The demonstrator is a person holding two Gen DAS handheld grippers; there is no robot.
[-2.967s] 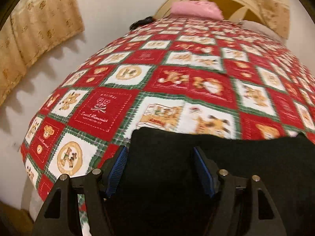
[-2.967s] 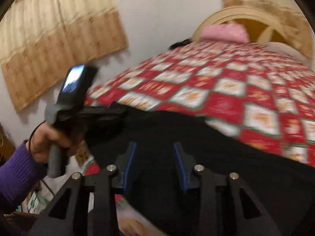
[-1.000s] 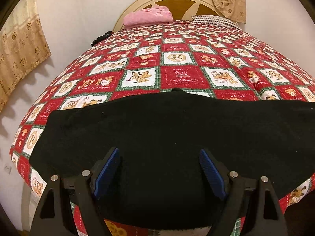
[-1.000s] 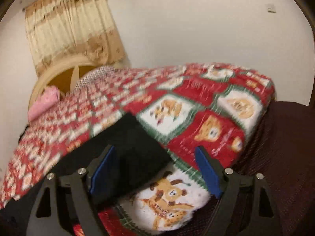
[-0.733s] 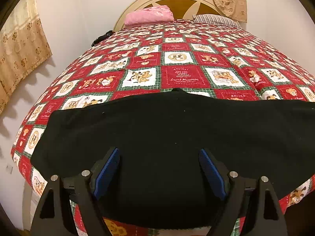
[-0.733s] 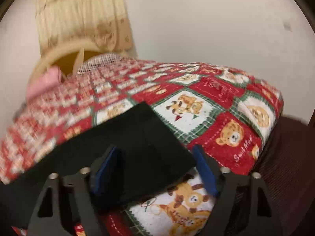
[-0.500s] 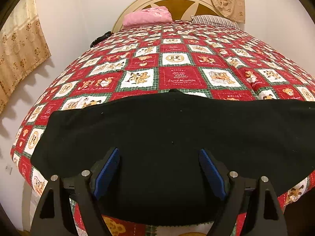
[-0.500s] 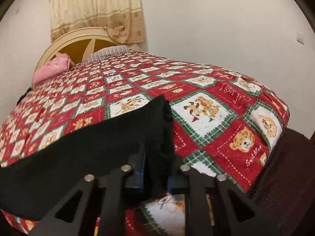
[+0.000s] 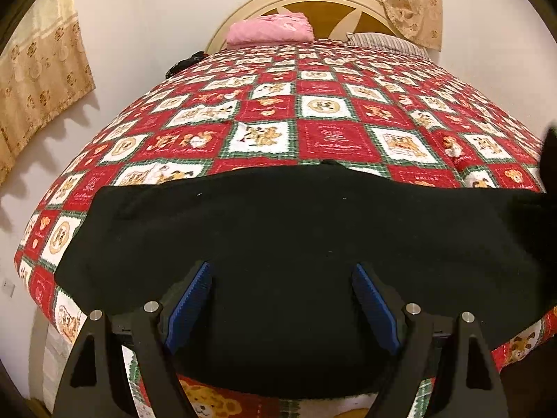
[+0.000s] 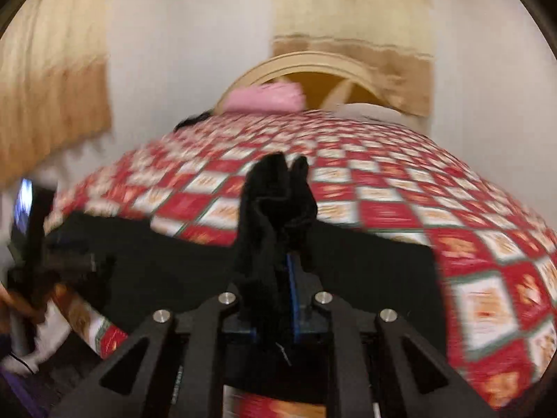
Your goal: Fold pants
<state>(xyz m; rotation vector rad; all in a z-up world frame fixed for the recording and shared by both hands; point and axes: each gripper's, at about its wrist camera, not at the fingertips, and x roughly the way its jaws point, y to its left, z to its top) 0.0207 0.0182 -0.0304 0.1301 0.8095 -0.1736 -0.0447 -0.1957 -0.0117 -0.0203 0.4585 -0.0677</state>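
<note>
The bed (image 9: 327, 111), under a red patchwork quilt, carries a pink pillow (image 9: 269, 29) at its headboard edge. Black pants (image 9: 278, 230) lie along the foot edge. The left gripper (image 9: 280, 296) hovers over them, jaws wide apart. The right gripper (image 10: 275, 278) is clamped on 1 lifted end.

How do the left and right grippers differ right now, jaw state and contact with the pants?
The left gripper is wide open; the right gripper is shut. The left hovers over the flat black pants, gripping nothing; the right pinches a bunched end of them, cloth sticking up past its jaws. Both have blue pads and face the headboard.
</note>
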